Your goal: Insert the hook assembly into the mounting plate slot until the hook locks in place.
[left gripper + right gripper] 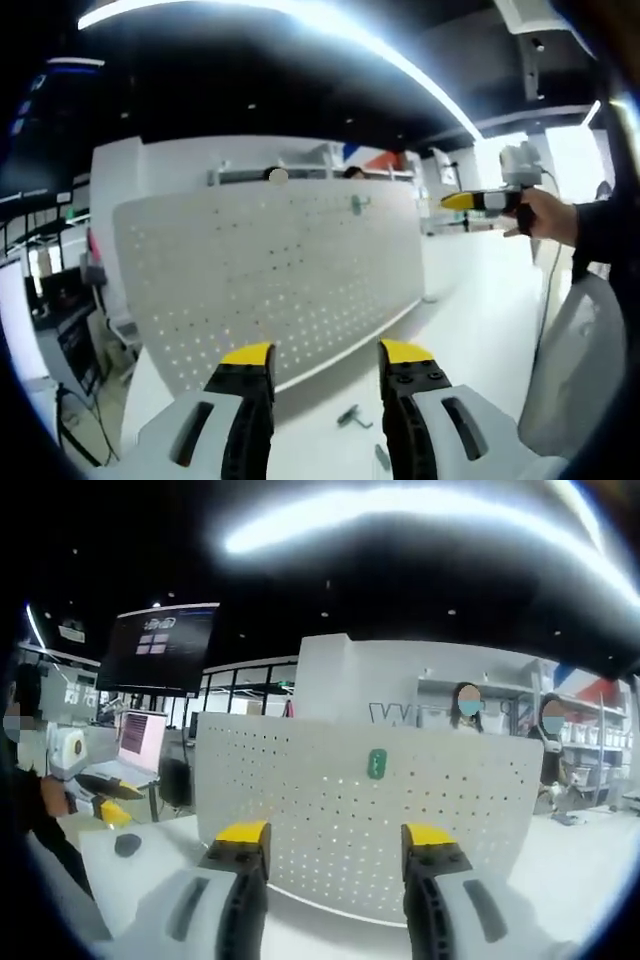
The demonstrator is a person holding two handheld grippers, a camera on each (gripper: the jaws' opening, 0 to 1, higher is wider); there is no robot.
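Observation:
A white perforated mounting plate [270, 270] stands upright on the white table [470, 330]. A small green hook piece [358, 203] sits on its face near the top; in the right gripper view the same green piece [376, 763] is at the upper middle of the plate [440, 810]. Two small grey metal hook parts [352, 415] lie on the table in front of the plate. My left gripper [326, 355] is open and empty, a little short of the plate. My right gripper [337, 837] is open and empty too, facing the plate. It also shows, held in a hand [545, 215], at the right.
In the right gripper view a small dark round object [127, 845] lies on the table at the left, near the person's other hand-held gripper [105, 810]. People stand behind the plate by shelves [590, 750]. A dark screen [160, 645] hangs at the back left.

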